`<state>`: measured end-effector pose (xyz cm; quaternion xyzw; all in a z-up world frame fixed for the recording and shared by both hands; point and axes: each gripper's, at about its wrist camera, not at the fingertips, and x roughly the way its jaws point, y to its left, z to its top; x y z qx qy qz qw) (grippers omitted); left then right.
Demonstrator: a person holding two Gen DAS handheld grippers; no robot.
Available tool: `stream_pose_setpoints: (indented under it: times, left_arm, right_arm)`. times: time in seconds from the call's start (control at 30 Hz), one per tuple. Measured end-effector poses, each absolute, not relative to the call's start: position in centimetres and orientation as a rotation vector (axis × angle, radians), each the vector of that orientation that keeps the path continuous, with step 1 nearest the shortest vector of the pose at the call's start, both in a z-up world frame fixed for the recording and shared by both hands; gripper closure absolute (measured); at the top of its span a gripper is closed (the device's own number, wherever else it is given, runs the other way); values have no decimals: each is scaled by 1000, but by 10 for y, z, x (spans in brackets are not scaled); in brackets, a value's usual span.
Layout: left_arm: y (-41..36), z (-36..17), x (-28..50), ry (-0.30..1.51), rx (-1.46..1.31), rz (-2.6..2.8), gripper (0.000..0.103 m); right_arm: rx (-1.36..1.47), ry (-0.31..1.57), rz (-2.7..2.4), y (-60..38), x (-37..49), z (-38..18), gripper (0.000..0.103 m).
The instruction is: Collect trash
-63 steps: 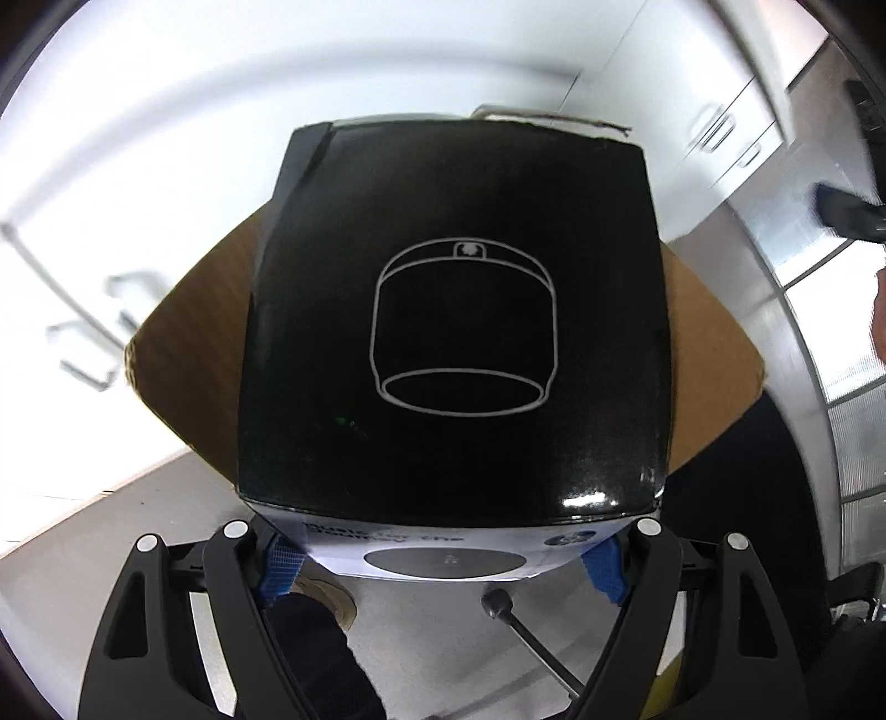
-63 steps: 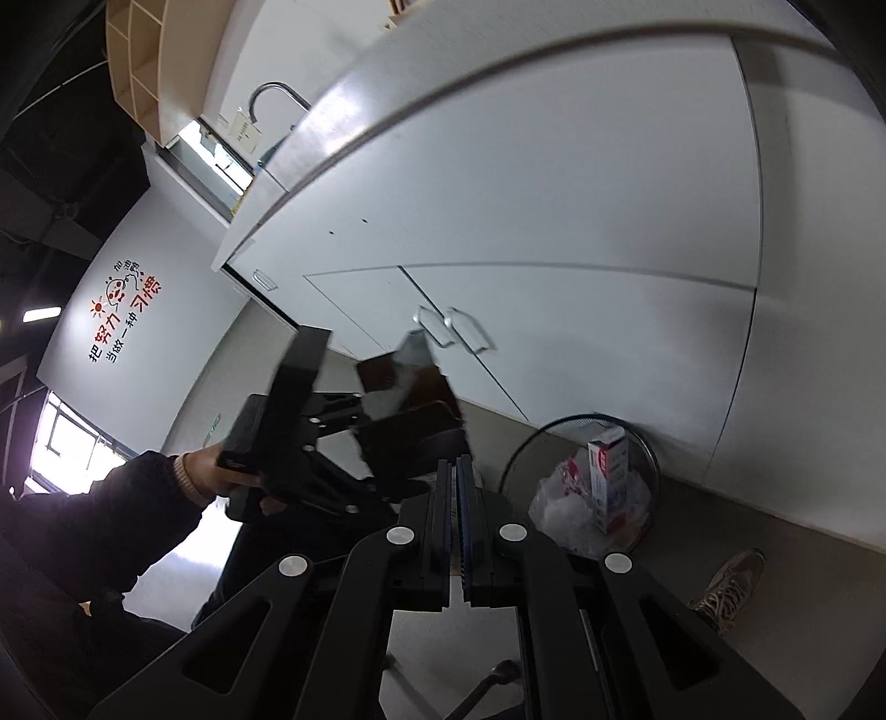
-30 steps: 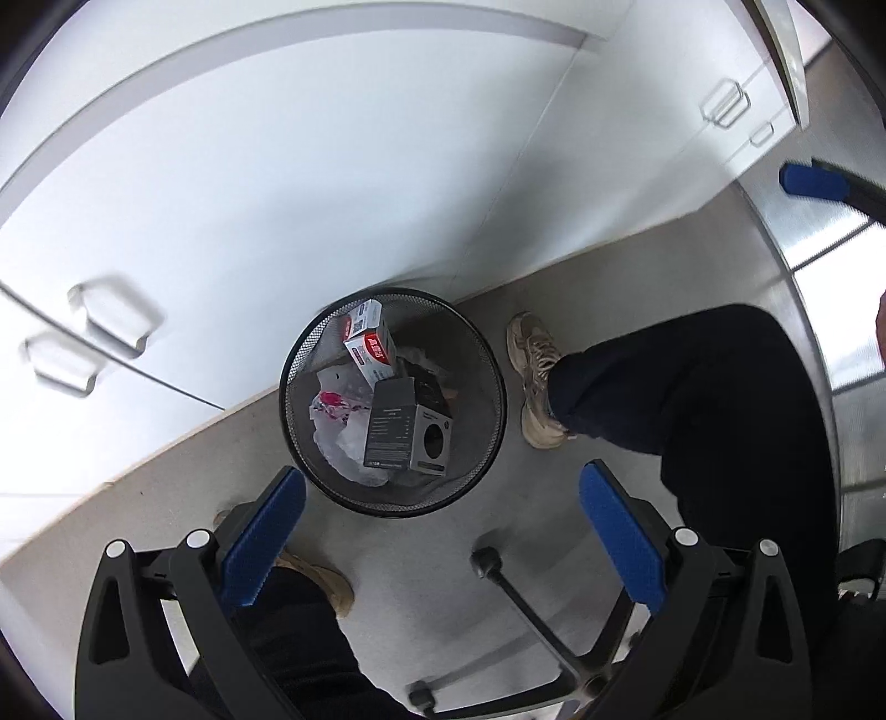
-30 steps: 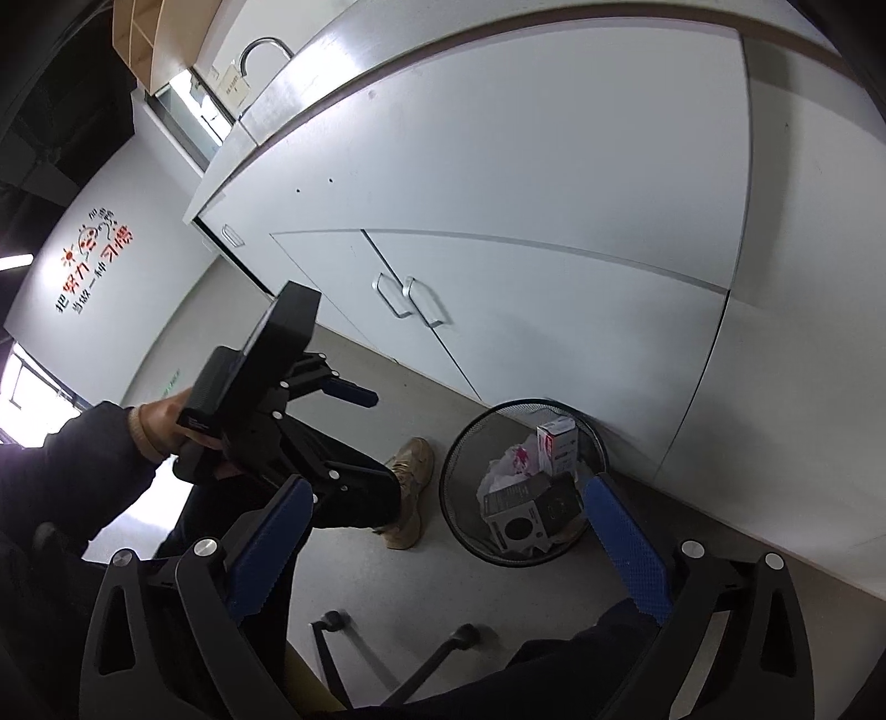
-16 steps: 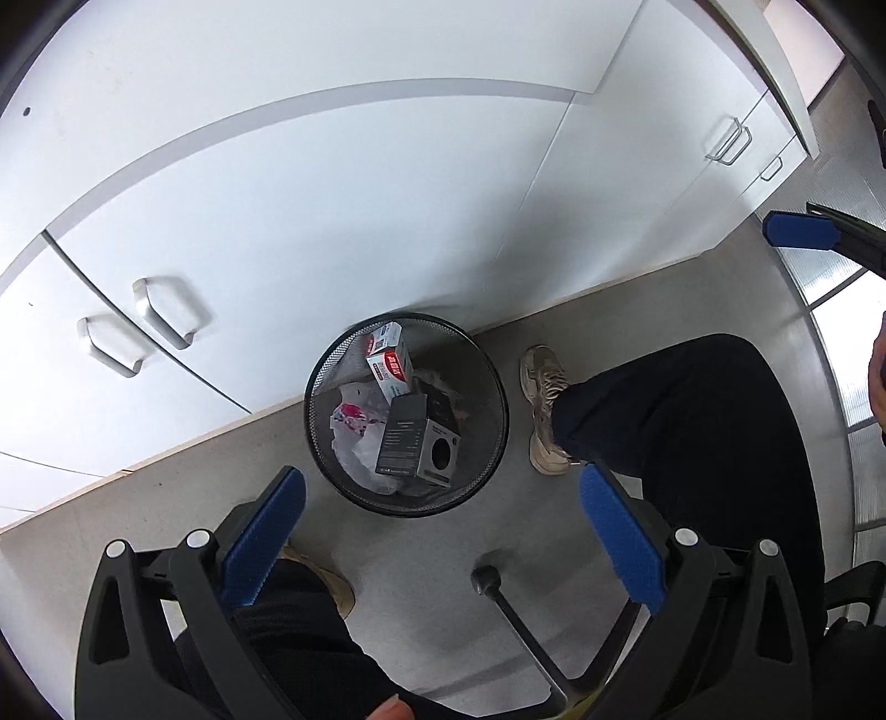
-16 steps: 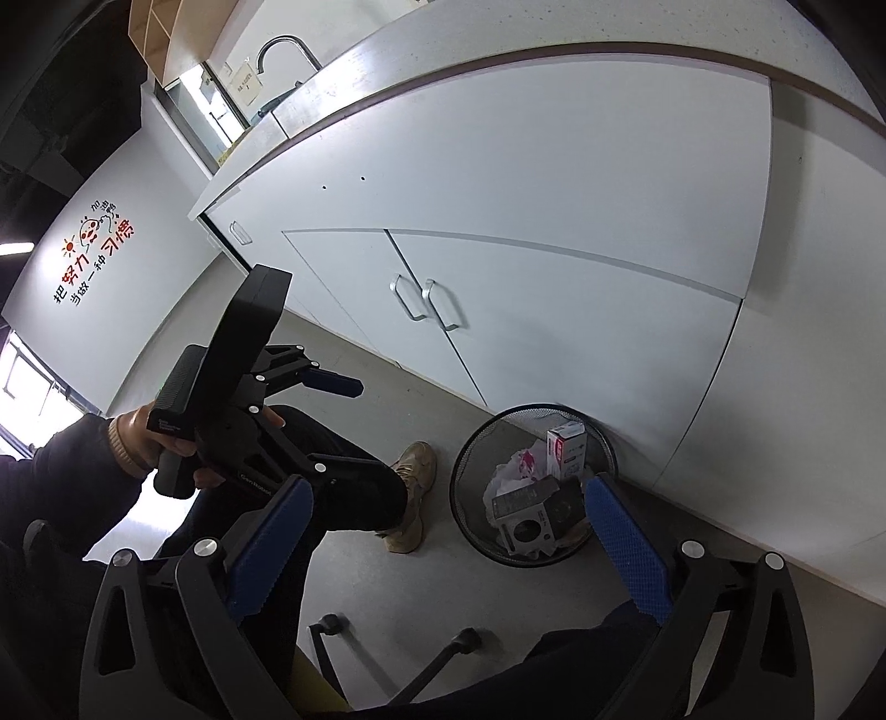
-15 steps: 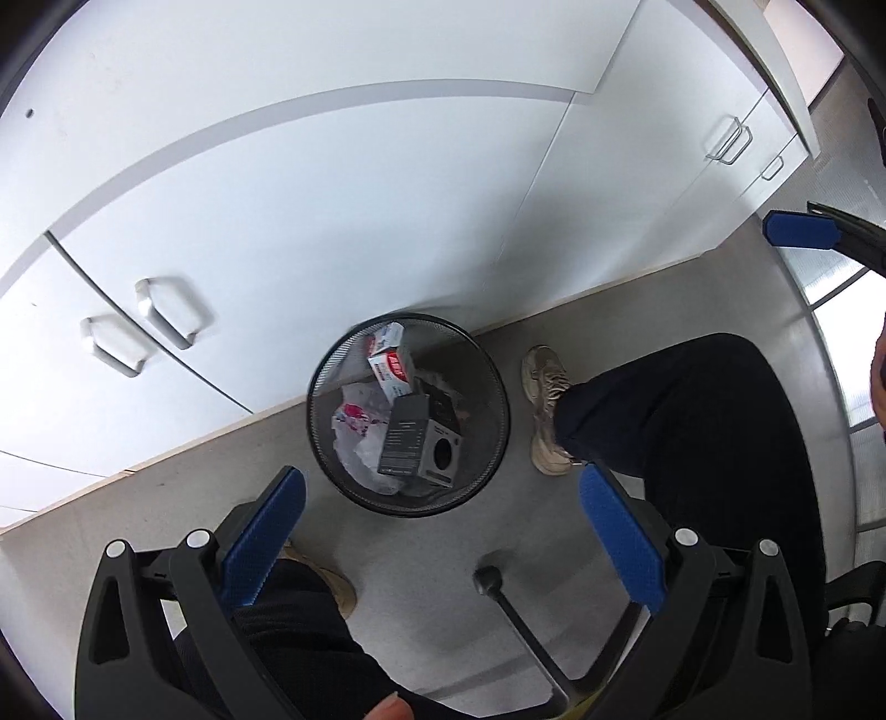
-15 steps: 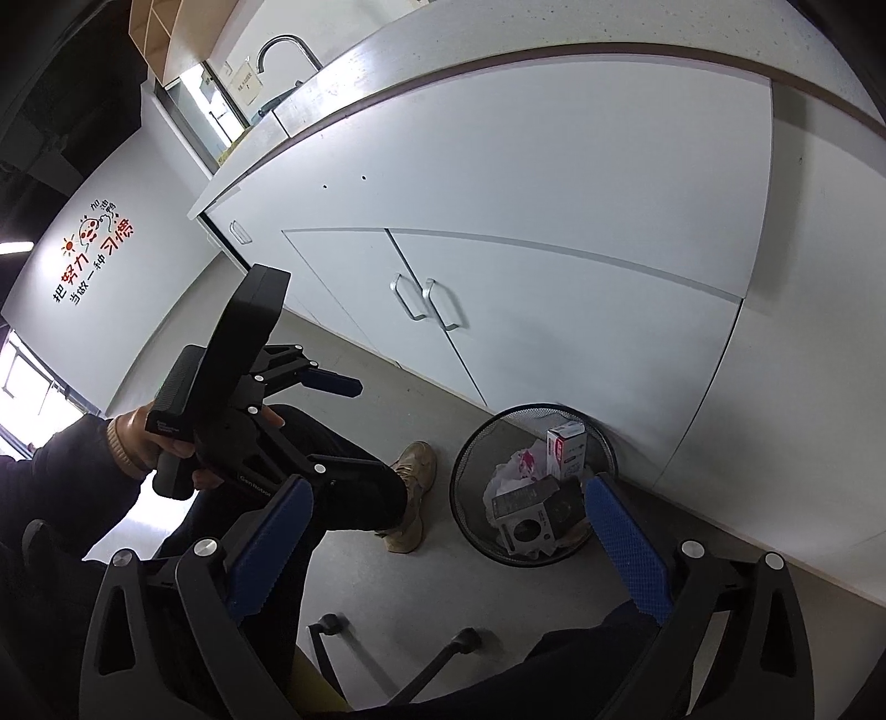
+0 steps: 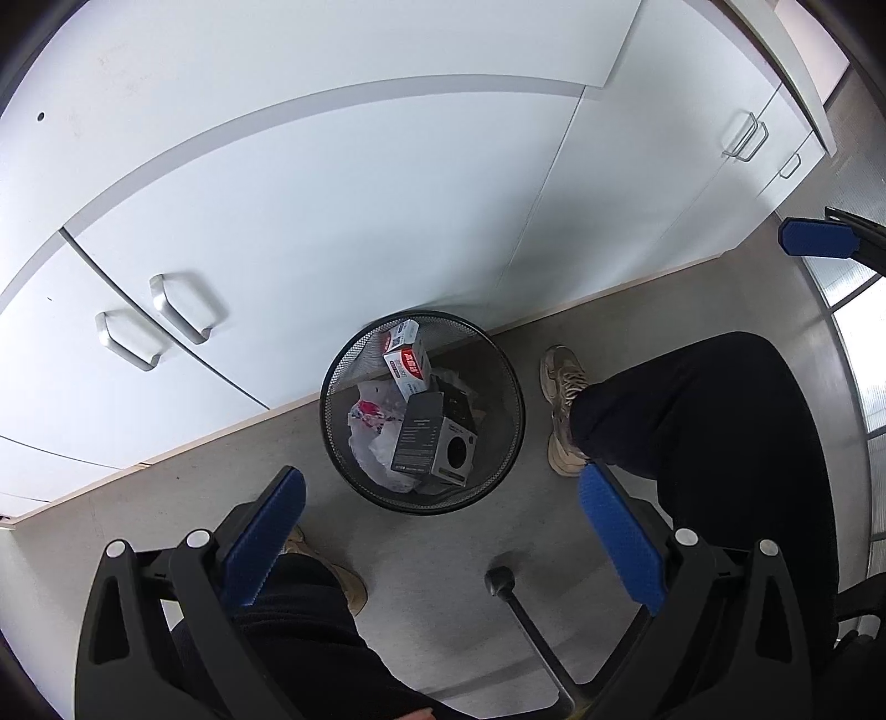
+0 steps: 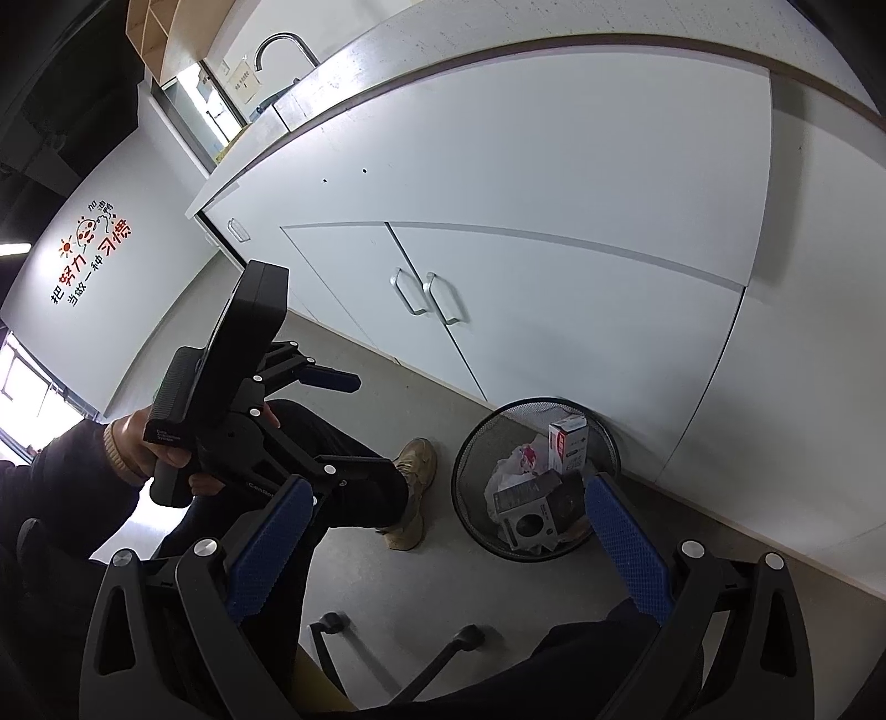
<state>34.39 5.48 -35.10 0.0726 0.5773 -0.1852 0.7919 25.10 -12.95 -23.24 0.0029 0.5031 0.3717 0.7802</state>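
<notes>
A black wire-mesh bin [image 9: 512, 412] [image 10: 468, 443] stands on the floor against the white cabinets. Inside it lie a black and grey box [image 9: 437, 448] [image 10: 526, 518], a red and white carton [image 9: 408, 363] [image 10: 567, 440] and a crumpled plastic bag [image 9: 370, 429]. My left gripper [image 9: 440, 479] [image 10: 375, 423] hangs open above the bin with nothing between its blue pads. My right gripper [image 10: 447, 490] is open too and holds nothing, with the bin just beyond its right finger. One of its blue fingers [image 9: 819, 238] shows at the far right of the left wrist view.
White cabinet doors with metal handles [image 9: 183, 307] [image 10: 426, 296] rise behind the bin. The person's dark-trousered legs and tan shoes [image 9: 562, 410] [image 10: 412, 484] flank it. A chair base with casters [image 9: 498, 581] [image 10: 329, 623] lies below. A counter with a faucet [image 10: 282, 47] is at the top.
Two seconds ago my left gripper held the black box and my right was shut. Both have opened and the box now lies in the bin. Both grippers have drawn back slightly.
</notes>
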Motion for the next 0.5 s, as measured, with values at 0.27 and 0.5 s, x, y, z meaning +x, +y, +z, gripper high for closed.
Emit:
stream_pose_setpoints:
  times: [0.27, 0.5]
  left_arm:
    - [54, -355, 346, 1256, 169, -384, 4]
    - [56, -355, 347, 1258, 164, -382, 4]
  right_arm:
    - [4, 1094, 804, -130, 250, -235, 4]
    - [7, 1094, 804, -130, 248, -234, 4]
